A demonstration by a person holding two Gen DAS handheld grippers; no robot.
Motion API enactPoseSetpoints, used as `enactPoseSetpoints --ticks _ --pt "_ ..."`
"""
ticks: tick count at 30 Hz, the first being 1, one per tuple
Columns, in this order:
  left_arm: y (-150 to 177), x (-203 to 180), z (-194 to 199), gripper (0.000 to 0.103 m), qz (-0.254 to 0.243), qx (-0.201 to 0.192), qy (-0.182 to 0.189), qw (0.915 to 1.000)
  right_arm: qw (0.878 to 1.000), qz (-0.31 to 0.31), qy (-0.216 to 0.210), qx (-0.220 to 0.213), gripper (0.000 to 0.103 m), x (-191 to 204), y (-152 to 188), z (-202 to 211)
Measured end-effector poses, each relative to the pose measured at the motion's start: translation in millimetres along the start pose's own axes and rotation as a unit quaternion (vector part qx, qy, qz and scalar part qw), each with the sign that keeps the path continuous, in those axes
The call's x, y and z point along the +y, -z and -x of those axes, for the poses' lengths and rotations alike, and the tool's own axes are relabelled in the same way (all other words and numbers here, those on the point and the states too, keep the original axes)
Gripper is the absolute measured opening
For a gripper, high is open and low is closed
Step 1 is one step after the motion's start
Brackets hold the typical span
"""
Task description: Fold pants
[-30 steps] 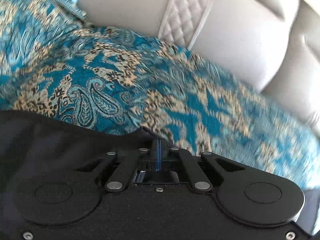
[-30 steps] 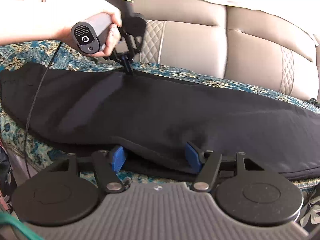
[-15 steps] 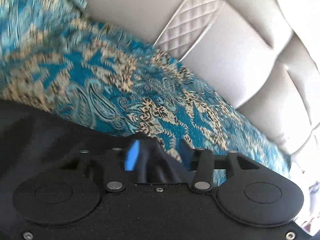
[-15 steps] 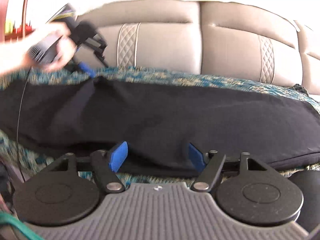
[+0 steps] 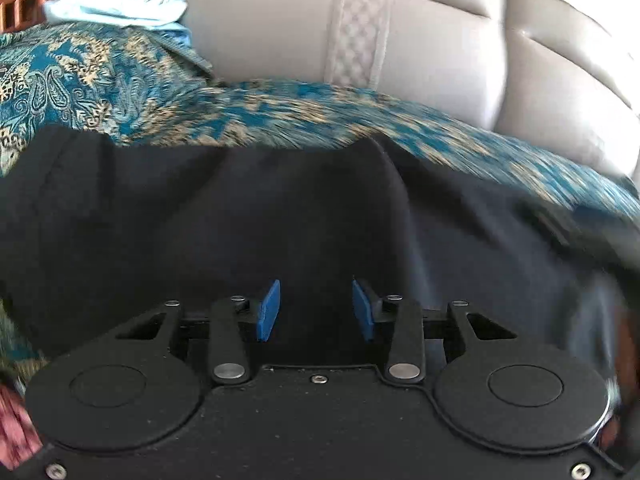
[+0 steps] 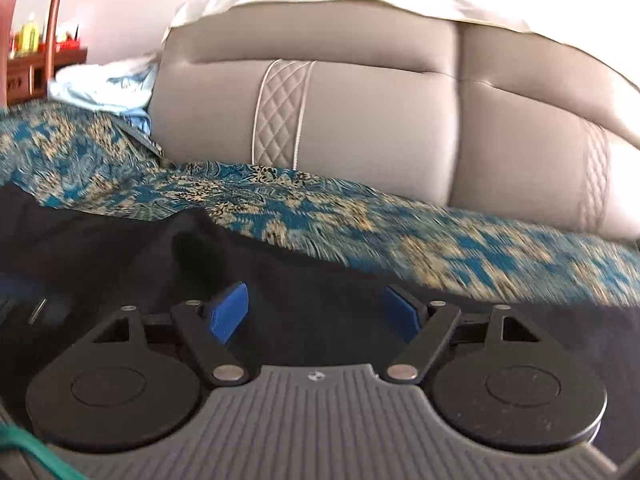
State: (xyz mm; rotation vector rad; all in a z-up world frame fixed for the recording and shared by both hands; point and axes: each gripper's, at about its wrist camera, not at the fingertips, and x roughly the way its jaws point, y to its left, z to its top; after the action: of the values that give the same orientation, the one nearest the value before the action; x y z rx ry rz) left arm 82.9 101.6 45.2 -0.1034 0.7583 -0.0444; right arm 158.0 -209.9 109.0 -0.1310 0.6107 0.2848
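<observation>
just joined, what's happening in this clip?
A person with a handheld gripper in each hand is folding black pants laid on a teal patterned cover over a beige sofa. Neither grips anything: the left gripper is open, jaws just narrowing, and the right gripper has just been opening. Both hover over the cloth.

A home living room, going by the beige leather sofa (image 6: pixel 360 128) with quilted stitched panels. Teal paisley throw (image 6: pixel 300 204) spread over its seat, pale crumpled cloth (image 6: pixel 100 84) at its left end, wooden shelf (image 6: pixel 44 72) beyond that.
</observation>
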Motion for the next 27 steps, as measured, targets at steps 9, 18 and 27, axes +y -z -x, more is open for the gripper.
enactPoseSetpoints --ticks 9,18,27 --pt "48.7 -31.5 10.5 0.046 -0.103 -0.031 -0.029 0.9938 0.992 0.113 0.022 0.046 0.093 -3.9 -6.5 -56.3" --pt "55.7 -24.3 11.8 0.050 -0.101 -0.047 -0.017 0.9936 0.981 0.120 0.129 0.084 0.092 -52.8 1.1 -23.0" --pt "61.5 -18.0 13.9 0.051 -0.096 -0.057 -0.006 0.9938 0.989 0.096 -0.096 0.053 0.081 27.5 -35.9 -24.3"
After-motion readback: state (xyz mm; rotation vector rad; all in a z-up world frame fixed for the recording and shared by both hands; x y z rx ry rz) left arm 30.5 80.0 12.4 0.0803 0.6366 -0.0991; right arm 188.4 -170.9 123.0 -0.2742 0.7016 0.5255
